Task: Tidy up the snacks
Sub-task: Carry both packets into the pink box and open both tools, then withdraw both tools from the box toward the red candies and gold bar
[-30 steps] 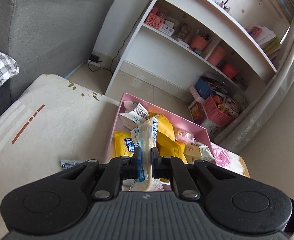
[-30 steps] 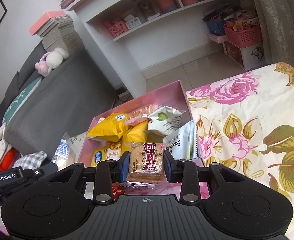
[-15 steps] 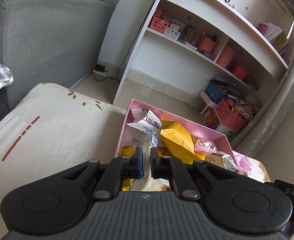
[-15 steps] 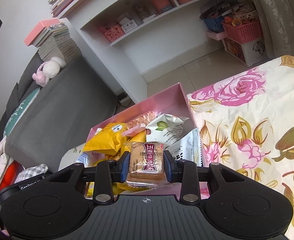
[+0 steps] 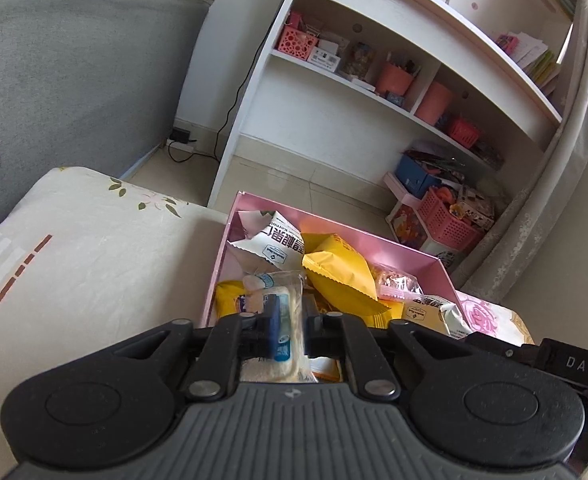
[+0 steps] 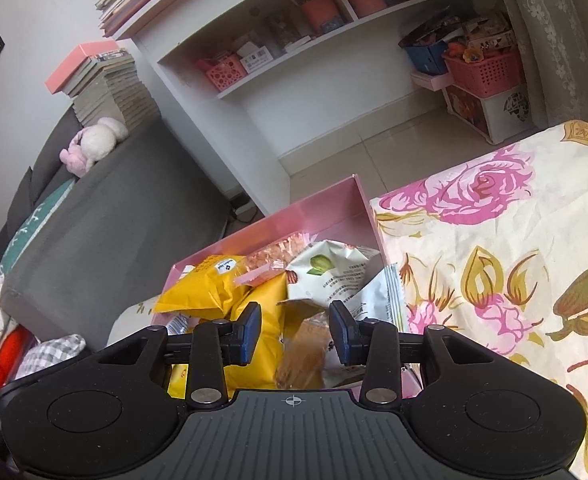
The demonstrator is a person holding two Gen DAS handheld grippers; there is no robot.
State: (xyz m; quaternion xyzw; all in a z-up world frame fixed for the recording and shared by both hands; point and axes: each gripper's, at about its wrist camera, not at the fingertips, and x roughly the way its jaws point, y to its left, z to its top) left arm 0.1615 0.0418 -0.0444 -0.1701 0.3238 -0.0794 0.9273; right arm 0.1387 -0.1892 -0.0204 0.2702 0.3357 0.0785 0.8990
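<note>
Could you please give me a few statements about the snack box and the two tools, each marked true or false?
1. The pink box holds several snack packets. True.
2. A clear-wrapped pale snack sits between the left tool's fingers, whose jaws are opening. True.
3. The right tool clamps the brown biscuit tightly. False: its jaws are opening and the pads stand apart from the biscuit.
4. The box is empty of yellow packets. False: a yellow packet lies in it.
5. The box rests on the floor. False: it sits on a floral cloth.
</note>
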